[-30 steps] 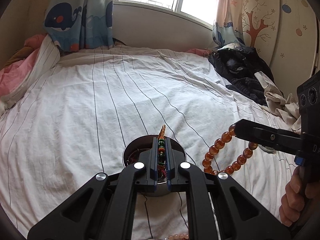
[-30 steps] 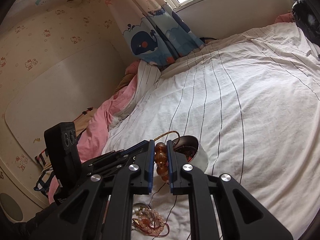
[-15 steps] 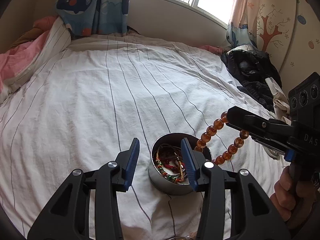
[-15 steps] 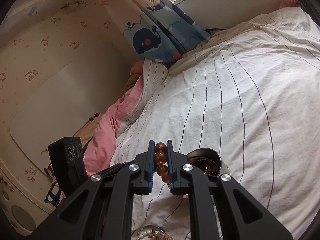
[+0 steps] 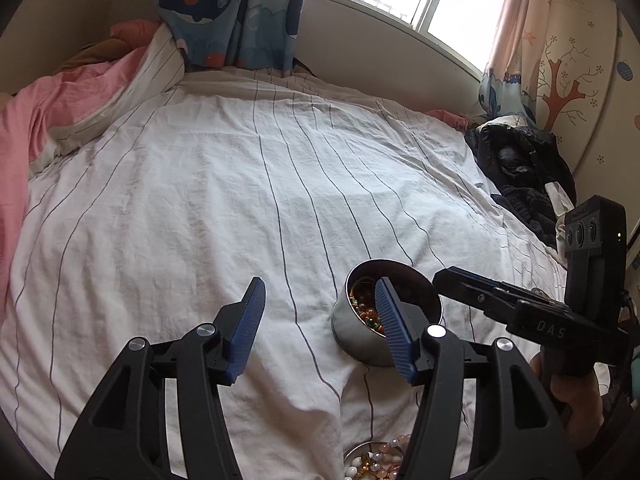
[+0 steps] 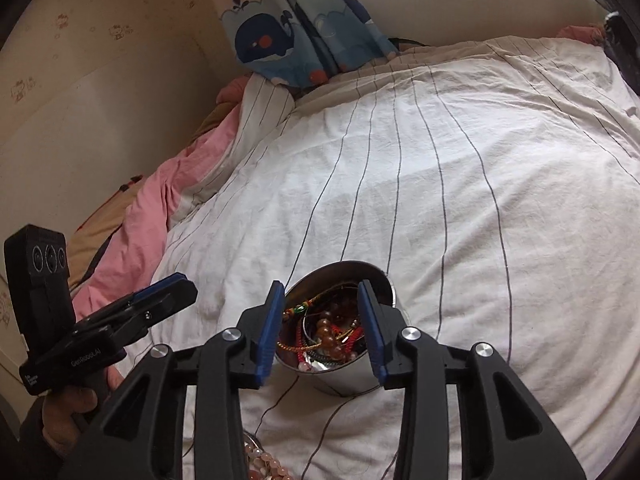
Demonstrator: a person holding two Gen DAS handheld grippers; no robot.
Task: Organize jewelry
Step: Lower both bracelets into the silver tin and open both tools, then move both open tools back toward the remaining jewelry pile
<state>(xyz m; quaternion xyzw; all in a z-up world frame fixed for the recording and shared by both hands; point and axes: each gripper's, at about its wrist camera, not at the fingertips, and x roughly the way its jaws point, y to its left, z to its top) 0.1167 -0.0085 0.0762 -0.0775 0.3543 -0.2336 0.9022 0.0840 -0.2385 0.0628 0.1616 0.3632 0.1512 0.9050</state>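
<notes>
A round metal tin [image 5: 356,332] stands on the striped bed sheet, full of tangled bracelets; it also shows in the right wrist view [image 6: 348,376]. The amber bead bracelet [image 6: 326,330] lies inside it among red and green strings. My left gripper [image 5: 320,304] is open and empty, just left of the tin. My right gripper [image 6: 322,300] is open and empty, directly over the tin, and shows from the side in the left wrist view [image 5: 440,276]. The tin's lid with pale pink beads [image 5: 380,460] lies at the near edge, also in the right wrist view [image 6: 264,464].
The white striped sheet [image 5: 240,200] stretches toward the window. A pink quilt [image 5: 48,120] is bunched at the left. Dark clothes [image 5: 520,176] lie at the right by the wall. A whale-print curtain [image 5: 232,12] hangs at the back.
My right gripper has opened and the amber bead bracelet has dropped into the tin. My left gripper let go of the green-beaded string, opened wider and shifted left.
</notes>
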